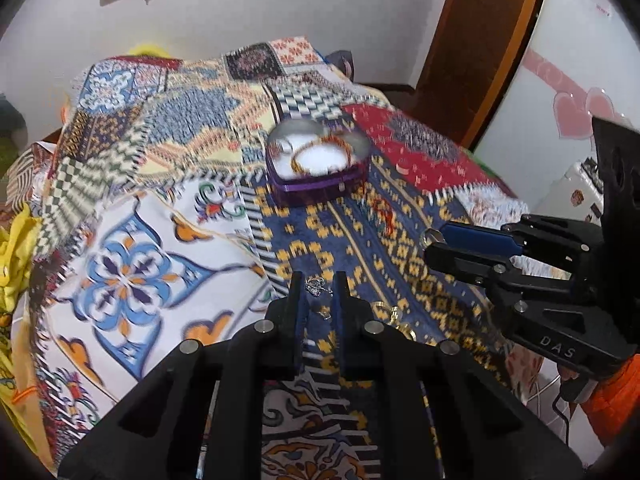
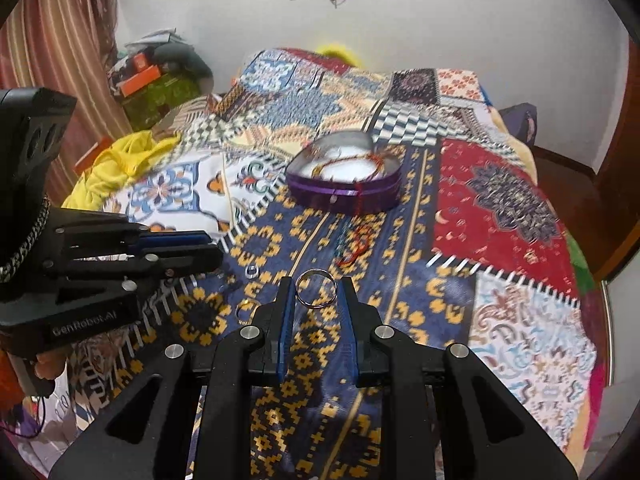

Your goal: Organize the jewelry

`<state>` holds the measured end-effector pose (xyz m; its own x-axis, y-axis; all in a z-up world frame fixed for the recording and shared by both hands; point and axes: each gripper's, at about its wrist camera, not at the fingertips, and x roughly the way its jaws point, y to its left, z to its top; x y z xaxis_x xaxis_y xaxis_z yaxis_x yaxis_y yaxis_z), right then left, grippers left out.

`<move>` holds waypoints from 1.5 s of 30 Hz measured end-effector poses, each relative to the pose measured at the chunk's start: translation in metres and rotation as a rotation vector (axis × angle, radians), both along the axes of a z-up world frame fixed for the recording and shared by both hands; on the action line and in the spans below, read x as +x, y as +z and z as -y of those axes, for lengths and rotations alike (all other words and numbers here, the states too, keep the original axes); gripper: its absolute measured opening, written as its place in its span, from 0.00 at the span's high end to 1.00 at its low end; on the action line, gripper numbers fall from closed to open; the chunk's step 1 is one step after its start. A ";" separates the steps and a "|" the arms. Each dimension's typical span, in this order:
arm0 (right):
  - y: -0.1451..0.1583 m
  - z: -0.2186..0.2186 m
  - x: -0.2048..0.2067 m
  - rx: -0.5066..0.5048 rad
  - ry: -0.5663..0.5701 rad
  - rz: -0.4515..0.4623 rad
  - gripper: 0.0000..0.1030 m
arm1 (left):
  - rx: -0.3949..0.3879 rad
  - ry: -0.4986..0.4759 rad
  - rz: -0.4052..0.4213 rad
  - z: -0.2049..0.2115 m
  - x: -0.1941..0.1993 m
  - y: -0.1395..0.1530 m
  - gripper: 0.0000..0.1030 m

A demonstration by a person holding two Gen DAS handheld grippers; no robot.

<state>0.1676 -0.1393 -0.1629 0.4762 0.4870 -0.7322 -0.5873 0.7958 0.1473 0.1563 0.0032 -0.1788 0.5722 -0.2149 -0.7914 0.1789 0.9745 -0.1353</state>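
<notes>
A patchwork bedspread covers a bed; the right claw pinches a silver ring; the left claw grips a small silver earring; a purple heart-shaped box holding bracelets sits well beyond both.

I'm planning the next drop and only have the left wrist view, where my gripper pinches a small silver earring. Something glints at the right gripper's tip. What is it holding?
Observer: The right gripper holds a thin silver metal ring, seen face-on between its fingers.
Operator: Is the purple heart-shaped tin ready to take it?
Observer: The purple heart-shaped tin is open, and a red thread hangs over its front wall.
Operator: Is anything loose near my left gripper?
Observer: A small silver band lies on the patchwork bedspread, just off the fingertips of the left gripper.
</notes>
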 end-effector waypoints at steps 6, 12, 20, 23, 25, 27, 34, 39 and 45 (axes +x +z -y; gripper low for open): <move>0.019 0.007 0.003 0.036 -0.032 0.039 0.81 | -0.012 0.014 0.070 -0.003 0.001 0.028 0.89; 0.038 0.011 0.008 0.063 -0.050 0.086 0.81 | -0.008 0.014 0.141 -0.002 0.005 0.052 0.89; 0.056 0.010 0.023 0.099 -0.063 0.134 0.81 | -0.023 0.018 0.179 -0.002 0.020 0.063 0.89; 0.059 0.008 0.028 0.113 -0.063 0.144 0.81 | -0.032 0.017 0.180 -0.002 0.030 0.063 0.89; 0.059 0.006 0.033 0.118 -0.064 0.147 0.81 | -0.034 0.016 0.178 -0.001 0.037 0.062 0.89; 0.058 0.003 0.037 0.121 -0.063 0.147 0.81 | -0.032 0.015 0.180 -0.001 0.043 0.061 0.89; 0.043 -0.009 0.058 0.105 -0.054 0.113 0.81 | -0.056 0.023 0.155 -0.006 0.066 0.051 0.89; 0.030 -0.015 0.078 0.092 -0.041 0.063 0.81 | -0.062 0.023 0.106 -0.008 0.085 0.032 0.89; 0.015 -0.023 0.096 0.064 -0.008 0.010 0.81 | -0.059 0.023 0.056 -0.008 0.100 0.014 0.89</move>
<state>0.2632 -0.1158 -0.1475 0.4870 0.5289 -0.6951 -0.5830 0.7894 0.1922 0.2567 0.0111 -0.1650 0.6208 -0.2464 -0.7443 0.1650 0.9691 -0.1832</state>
